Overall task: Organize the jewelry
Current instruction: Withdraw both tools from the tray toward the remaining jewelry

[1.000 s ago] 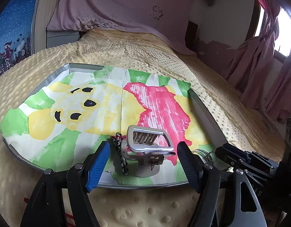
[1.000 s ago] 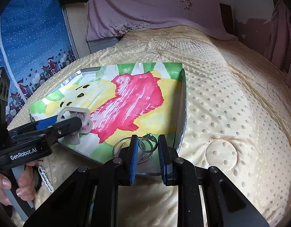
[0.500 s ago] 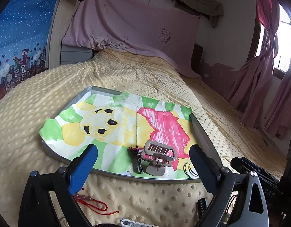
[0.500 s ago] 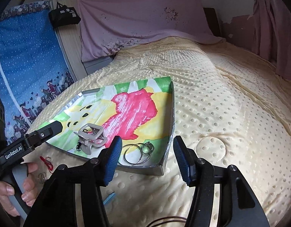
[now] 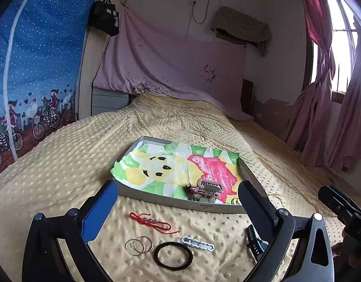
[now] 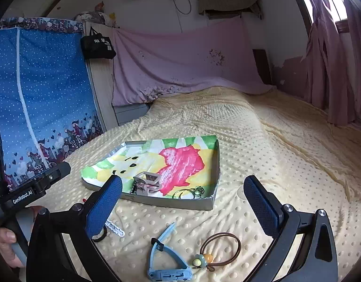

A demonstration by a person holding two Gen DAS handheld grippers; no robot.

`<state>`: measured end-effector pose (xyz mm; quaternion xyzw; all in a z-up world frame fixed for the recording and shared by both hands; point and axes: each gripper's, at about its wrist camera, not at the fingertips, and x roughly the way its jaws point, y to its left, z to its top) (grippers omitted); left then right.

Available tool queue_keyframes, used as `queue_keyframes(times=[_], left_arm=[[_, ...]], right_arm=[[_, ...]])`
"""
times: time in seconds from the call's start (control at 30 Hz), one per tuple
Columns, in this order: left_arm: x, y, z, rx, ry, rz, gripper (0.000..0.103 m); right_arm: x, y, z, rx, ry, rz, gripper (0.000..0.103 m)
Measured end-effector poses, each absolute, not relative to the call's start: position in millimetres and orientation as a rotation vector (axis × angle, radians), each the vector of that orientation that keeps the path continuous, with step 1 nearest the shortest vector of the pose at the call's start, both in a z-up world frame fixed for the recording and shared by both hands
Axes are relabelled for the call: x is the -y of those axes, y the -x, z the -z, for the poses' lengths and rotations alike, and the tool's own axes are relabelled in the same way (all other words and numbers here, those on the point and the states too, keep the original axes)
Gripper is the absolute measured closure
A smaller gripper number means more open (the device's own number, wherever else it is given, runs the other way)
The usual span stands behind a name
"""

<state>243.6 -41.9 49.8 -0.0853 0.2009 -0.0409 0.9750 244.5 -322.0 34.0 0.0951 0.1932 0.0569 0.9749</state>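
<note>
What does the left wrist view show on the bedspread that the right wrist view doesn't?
Left wrist only: red cord bracelet and two silver rings. Right wrist only: blue hair clip and brown hair tie with beads. Both: the tray holding the grey claw clip, plus the white clip.

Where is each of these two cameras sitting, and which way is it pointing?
Left wrist view: sits on the left hand-held gripper, facing along its open blue fingers over the bed to the tray; loose jewelry lies below; the right hand-held gripper's black body shows at right.
Right wrist view: sits on the right hand-held gripper, open too, facing the same tray; a hand holding the left tool shows at left.
Shared: the tray, the grey hair claw, the white clip.
</note>
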Motion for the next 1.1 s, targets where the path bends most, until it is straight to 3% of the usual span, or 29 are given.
queue_keyframes(times=[0.63, 1.1], left_arm=[[-11, -163, -14, -0.421, 0.190, 0.045, 0.000], [17, -166, 12, -0.523, 0.142, 0.107, 0.000]], right_arm=[[282, -134, -38, -0.367, -0.120, -0.129, 0.001], [296, -131, -11, -0.494, -0.076, -0.102, 0.001]])
